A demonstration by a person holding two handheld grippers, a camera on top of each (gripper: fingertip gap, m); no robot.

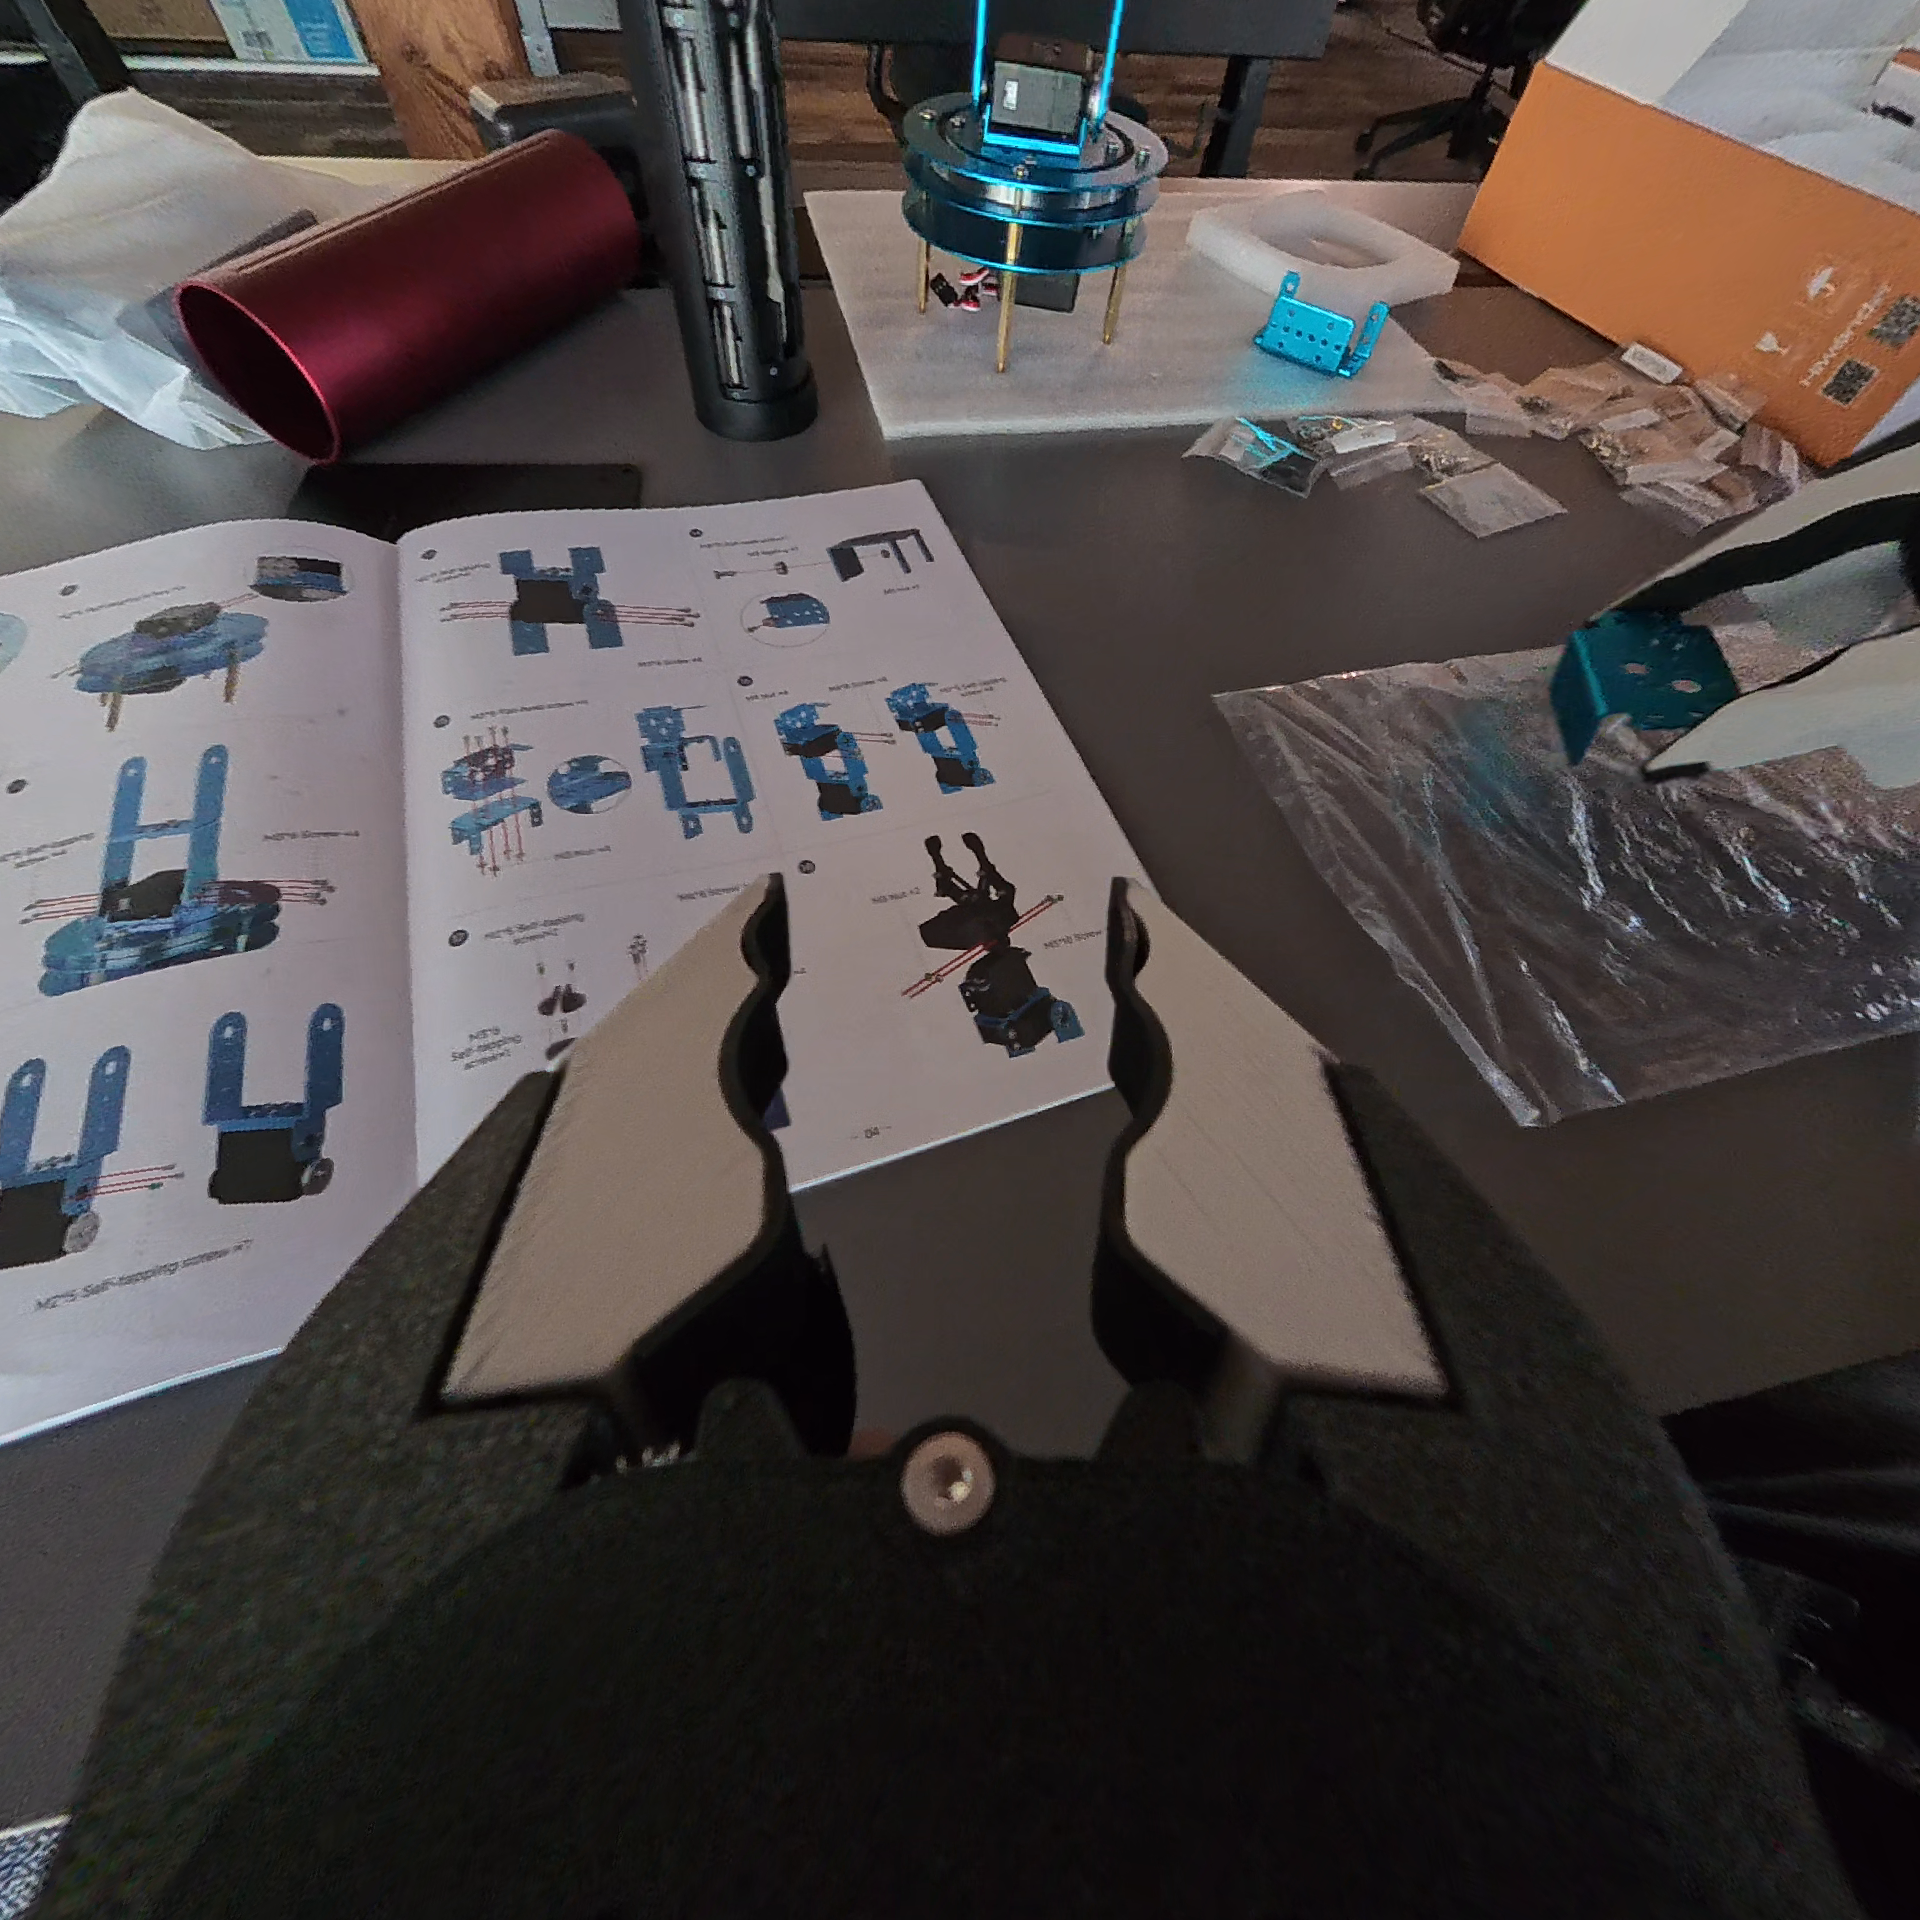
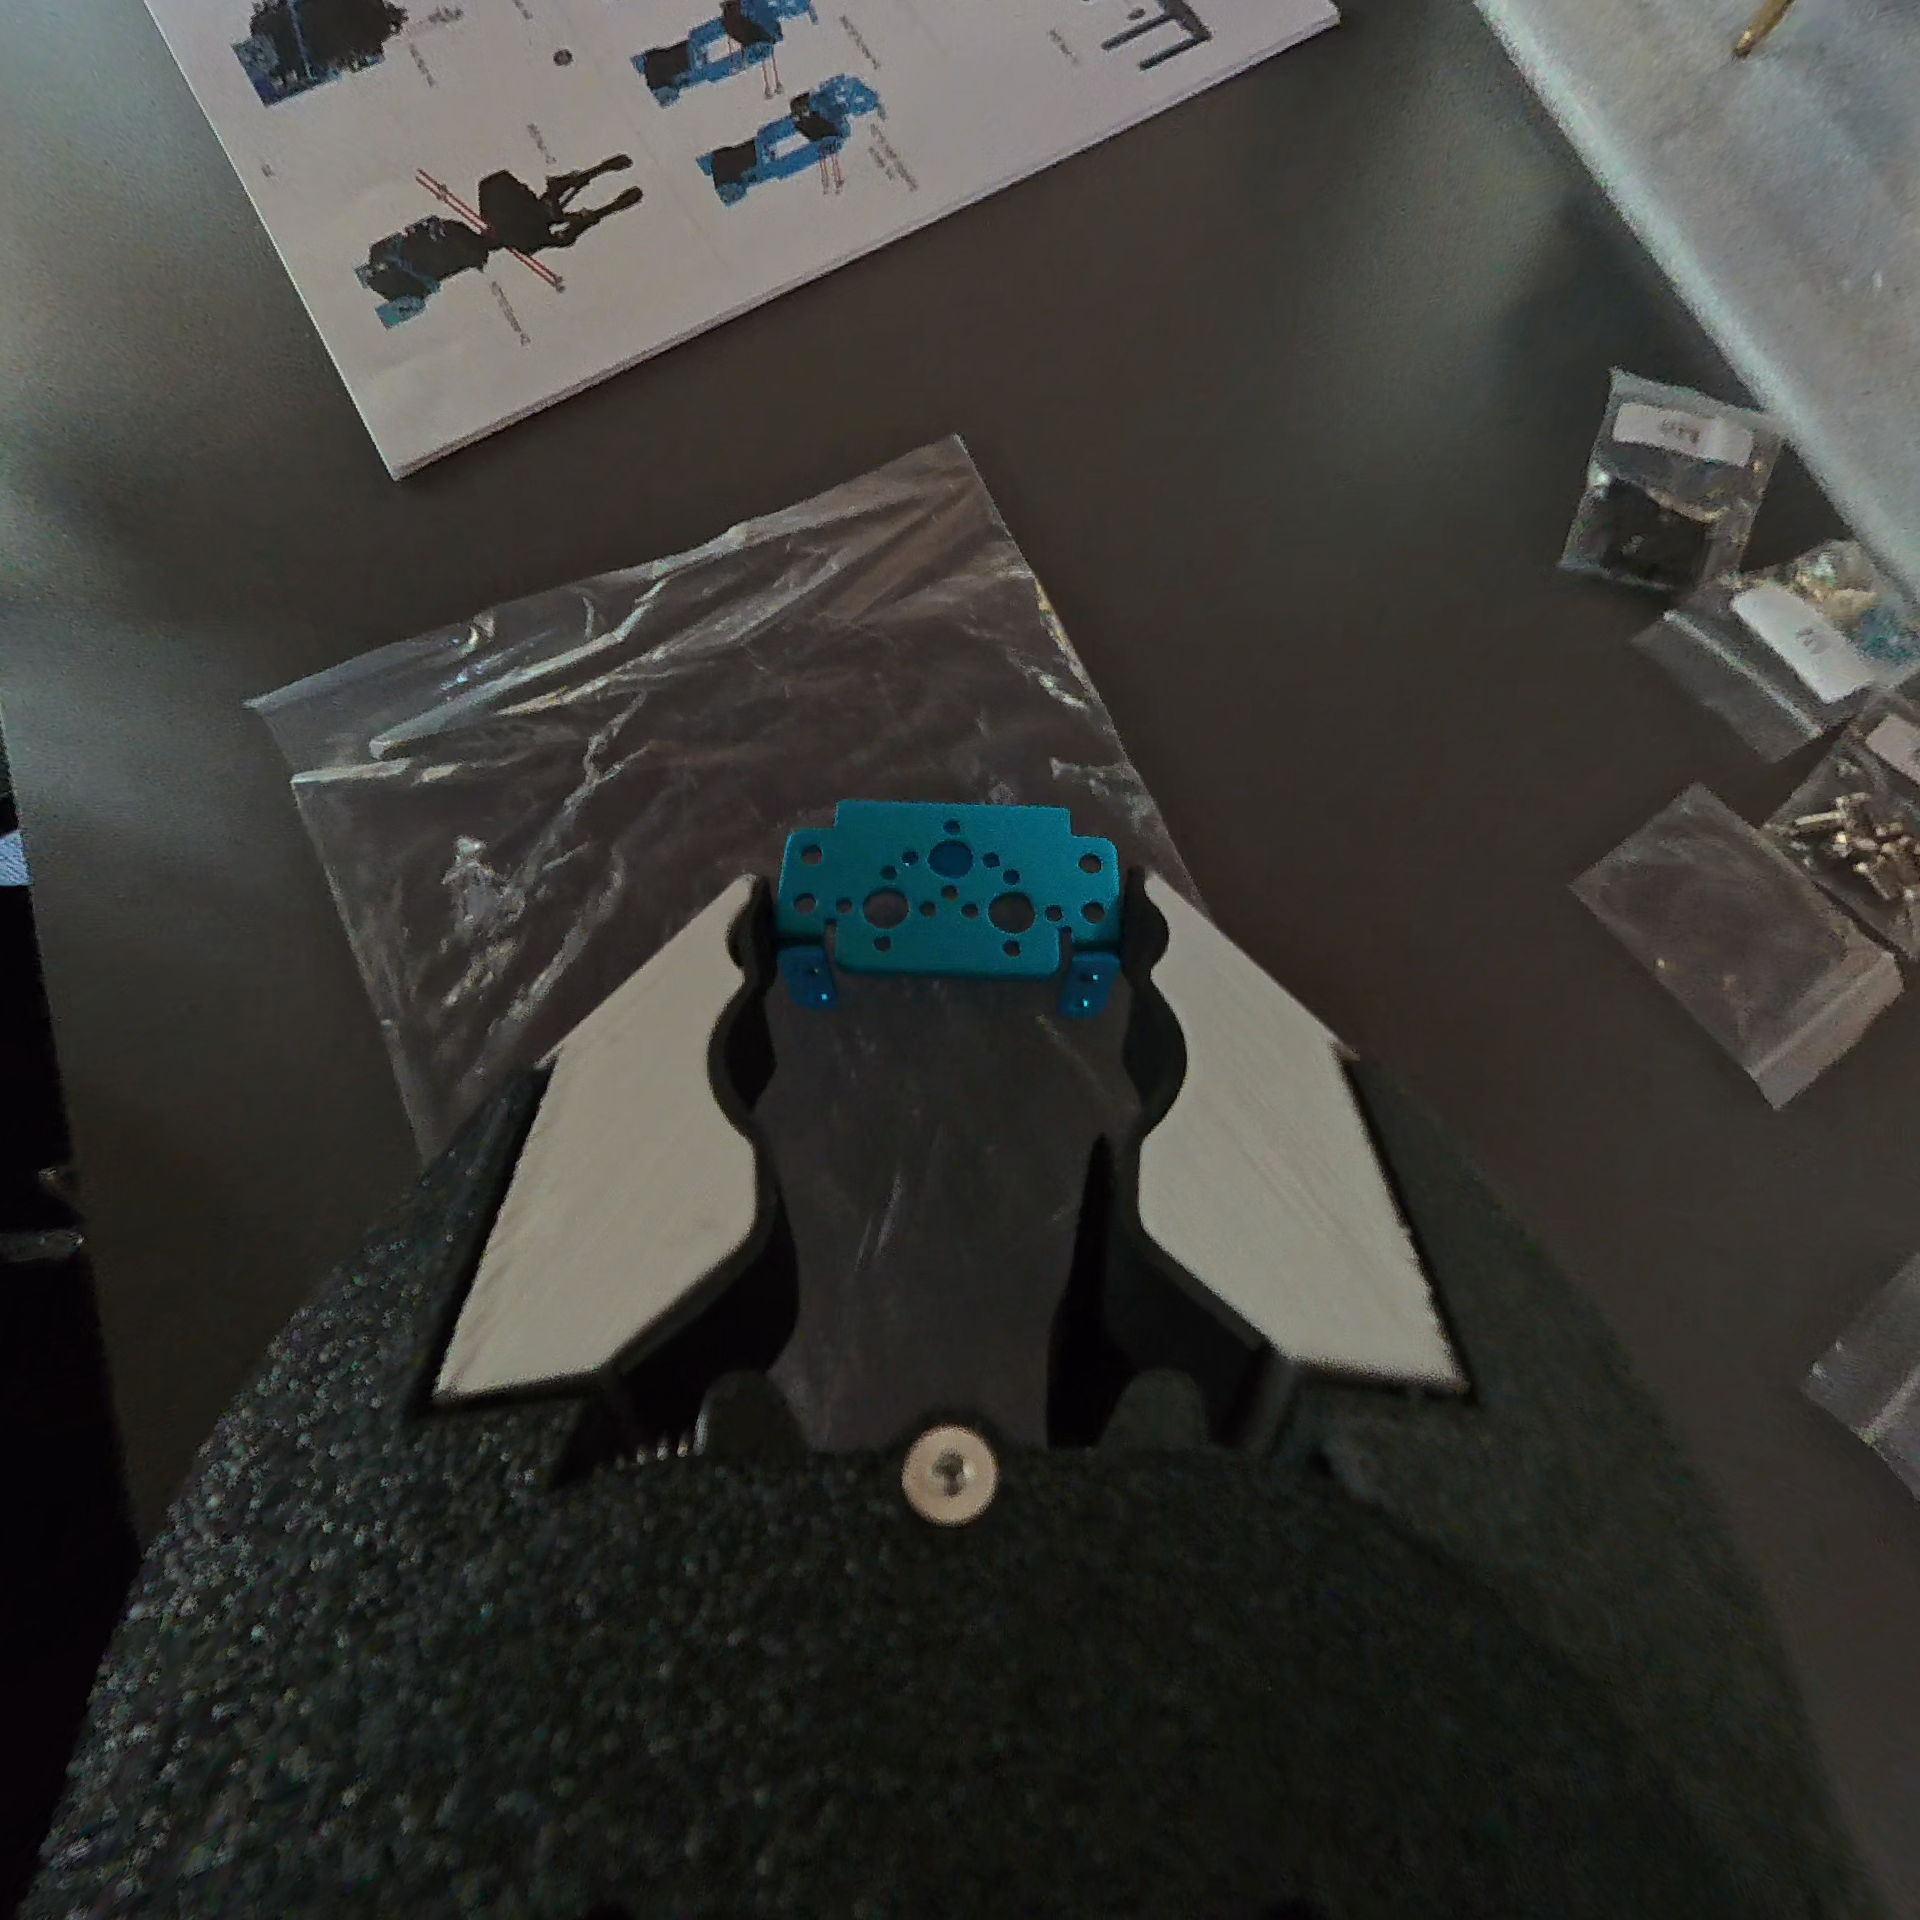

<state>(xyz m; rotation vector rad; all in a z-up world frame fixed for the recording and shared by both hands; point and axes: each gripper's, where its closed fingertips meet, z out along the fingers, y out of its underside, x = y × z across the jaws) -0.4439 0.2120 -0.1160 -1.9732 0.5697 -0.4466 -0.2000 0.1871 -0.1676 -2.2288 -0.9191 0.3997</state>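
My right gripper (image 2: pixel 948 914) is shut on a blue metal bracket (image 2: pixel 948 902) with several holes, held between the fingertips above a clear plastic bag (image 2: pixel 644 727) on the dark table. The same gripper (image 1: pixel 1652 717) and bracket (image 1: pixel 1642 681) show at the right of the left wrist view, over the bag (image 1: pixel 1558 894). My left gripper (image 1: pixel 945 914) is open and empty, hovering over the right page of an open instruction booklet (image 1: pixel 520 790).
A blue round robot base (image 1: pixel 1029 177) and a second blue bracket (image 1: pixel 1320 332) stand on a white foam sheet (image 1: pixel 1143 384) at the back. Small bags of screws (image 1: pixel 1496 457) lie right, by an orange box (image 1: pixel 1704 229). A red tube (image 1: pixel 405 281) and black cylinder (image 1: pixel 738 229) lie at the back left.
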